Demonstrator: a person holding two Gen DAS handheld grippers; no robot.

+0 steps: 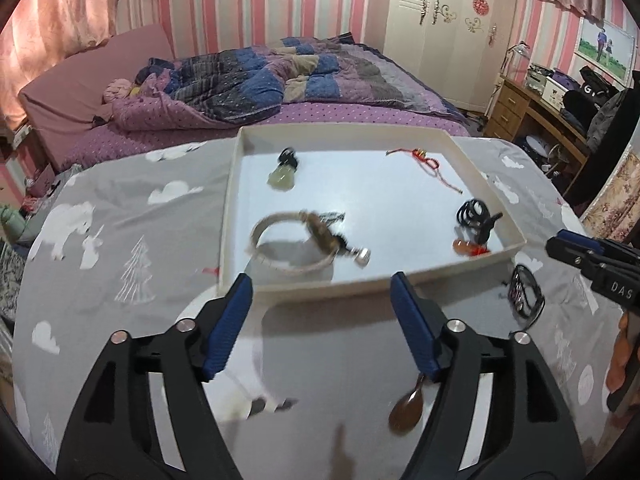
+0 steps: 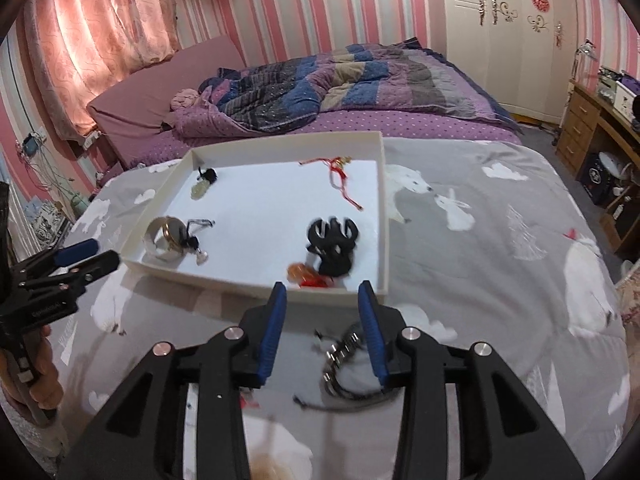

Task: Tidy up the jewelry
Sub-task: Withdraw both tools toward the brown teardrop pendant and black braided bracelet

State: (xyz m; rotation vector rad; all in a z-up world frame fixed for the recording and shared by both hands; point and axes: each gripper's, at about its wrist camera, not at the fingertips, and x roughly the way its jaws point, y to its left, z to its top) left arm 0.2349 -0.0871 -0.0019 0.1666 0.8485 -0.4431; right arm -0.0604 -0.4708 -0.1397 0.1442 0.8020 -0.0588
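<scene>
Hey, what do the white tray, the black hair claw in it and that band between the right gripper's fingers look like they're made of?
White tray: looks like matte cardboard or thin board, with thin upright walls and square corners.
Black hair claw: probably plastic, dark with smooth curved teeth.
Band, lying on the cloth between the open right gripper's fingers: likely metal, with shiny grey segmented links; blur leaves it uncertain.

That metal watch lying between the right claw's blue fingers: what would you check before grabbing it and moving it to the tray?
1. Right claw open: ok, jaws apart.
2. Watch between its fingers: ok, though near the right finger.
3. Watch free of other items: cannot tell, a dark cord lies beside it.
4. Tray has bare floor: ok, in the middle.
5. Left claw out of the way: ok, open and empty, near the tray's other end.
</scene>
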